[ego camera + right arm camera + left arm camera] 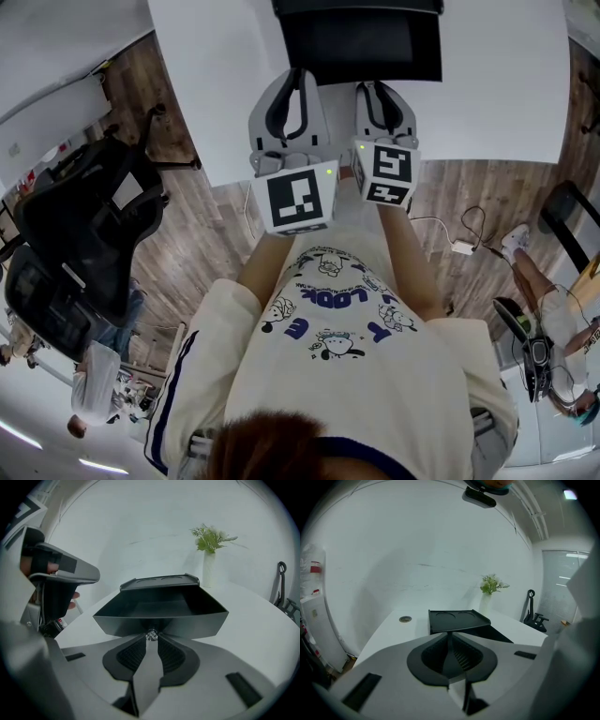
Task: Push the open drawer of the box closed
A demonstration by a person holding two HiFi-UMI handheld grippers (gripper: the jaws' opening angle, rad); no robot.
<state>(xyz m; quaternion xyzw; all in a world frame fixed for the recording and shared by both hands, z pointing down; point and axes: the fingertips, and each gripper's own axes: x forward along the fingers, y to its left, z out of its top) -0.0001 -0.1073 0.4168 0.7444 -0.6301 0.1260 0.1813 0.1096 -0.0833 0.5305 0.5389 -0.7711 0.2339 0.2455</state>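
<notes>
The black box [361, 42] stands on the white table [506, 103], straight ahead of both grippers. Its drawer [159, 616] is pulled out toward me, open and seemingly with nothing inside. A small clear knob [151, 635] sits on the drawer's front. My right gripper [151, 638] has its fingertips on either side of that knob, closed on it. My left gripper [449, 641] is shut with nothing in it, held just short of the box [457, 620] and to its left. In the head view the left gripper [296, 77] and right gripper [377, 89] lie side by side over the table's near edge.
A white vase with a green plant [209, 559] stands behind the box on the right. A round grommet [405, 619] is set into the table to the left of the box. Black office chairs [84, 234] stand on the wooden floor to my left, and cables [464, 246] lie to my right.
</notes>
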